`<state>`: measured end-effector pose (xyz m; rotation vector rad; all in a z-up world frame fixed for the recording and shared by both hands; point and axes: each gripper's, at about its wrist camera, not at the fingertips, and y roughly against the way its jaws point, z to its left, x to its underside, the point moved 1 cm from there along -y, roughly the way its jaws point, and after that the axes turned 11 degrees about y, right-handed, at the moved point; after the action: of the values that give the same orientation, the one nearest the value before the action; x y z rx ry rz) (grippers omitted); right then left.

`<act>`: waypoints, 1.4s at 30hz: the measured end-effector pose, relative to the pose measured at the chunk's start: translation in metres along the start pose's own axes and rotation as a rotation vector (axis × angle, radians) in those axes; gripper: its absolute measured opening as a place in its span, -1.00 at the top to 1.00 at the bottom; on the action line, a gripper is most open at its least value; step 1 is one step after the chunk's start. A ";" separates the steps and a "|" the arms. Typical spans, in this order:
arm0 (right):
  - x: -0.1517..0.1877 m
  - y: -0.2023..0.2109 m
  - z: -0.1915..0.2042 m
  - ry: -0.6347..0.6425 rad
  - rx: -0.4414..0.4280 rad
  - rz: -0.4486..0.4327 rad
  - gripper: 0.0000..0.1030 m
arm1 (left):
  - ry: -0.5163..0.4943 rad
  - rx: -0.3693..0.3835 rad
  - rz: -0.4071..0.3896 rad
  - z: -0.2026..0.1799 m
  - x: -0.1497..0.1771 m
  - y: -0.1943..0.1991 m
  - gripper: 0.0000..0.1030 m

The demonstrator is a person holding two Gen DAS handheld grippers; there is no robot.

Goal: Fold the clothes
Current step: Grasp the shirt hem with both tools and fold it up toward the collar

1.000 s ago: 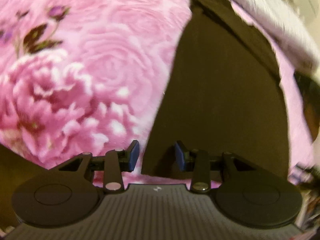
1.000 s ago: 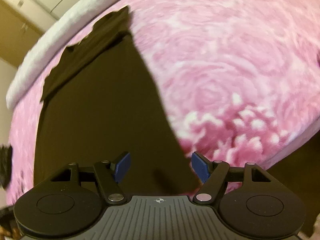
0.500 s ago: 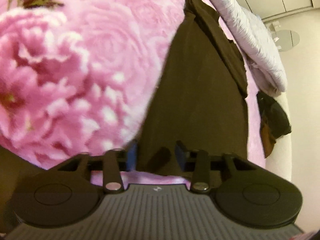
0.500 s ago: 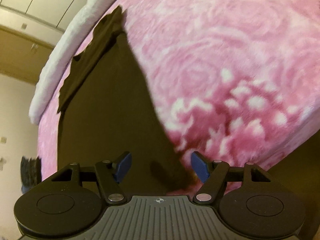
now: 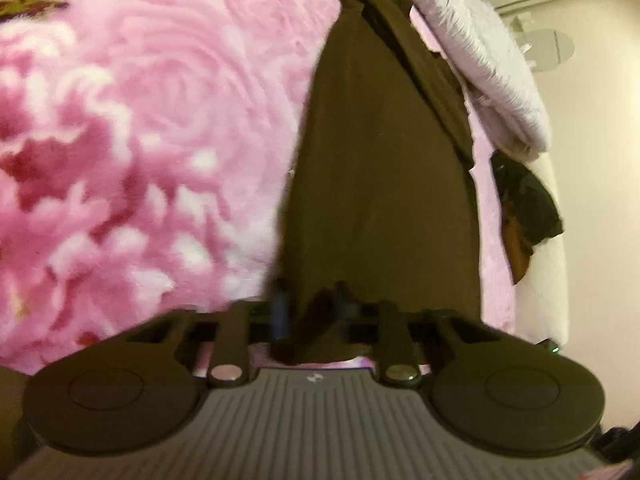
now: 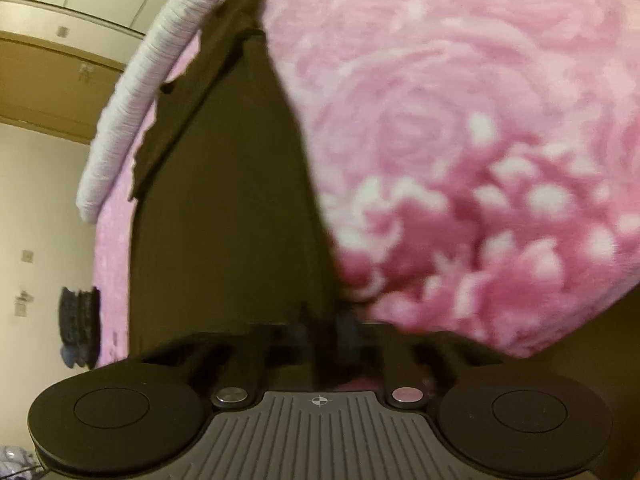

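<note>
Both claws are pinching the near hem corners of the dark shirt point(image 5: 380, 168) lying flat along the bed point(image 5: 160, 120) edge, left claw point(image 5: 310, 312) and right claw point(image 6: 324, 328) clamped on cloth, probably readying to carry the hem toward the far collar evenly.

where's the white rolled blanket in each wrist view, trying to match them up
Left wrist: white blanket runs along the upper right, beyond the dark garment.
Right wrist: white blanket runs along the upper left, beyond the dark garment.
Shared landmark: the garment's crumpled far end, lying beside the blanket in both views.
</note>
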<state>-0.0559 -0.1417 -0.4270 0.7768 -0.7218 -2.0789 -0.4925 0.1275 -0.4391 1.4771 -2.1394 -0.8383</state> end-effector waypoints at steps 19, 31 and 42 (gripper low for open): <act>0.021 0.063 0.048 0.133 0.096 0.114 0.92 | -0.125 0.029 -0.089 -0.037 0.072 0.105 0.99; 0.053 0.131 0.071 0.063 0.032 0.182 0.91 | -0.030 0.006 -0.135 -0.073 0.130 0.157 0.99; -0.138 0.084 0.163 0.300 -0.050 -0.186 0.90 | -0.145 0.105 -0.339 -0.187 -0.030 0.099 0.99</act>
<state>-0.0650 -0.0363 -0.2231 1.1334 -0.4444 -2.0710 -0.4325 0.1350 -0.2344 1.9236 -2.0919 -0.9872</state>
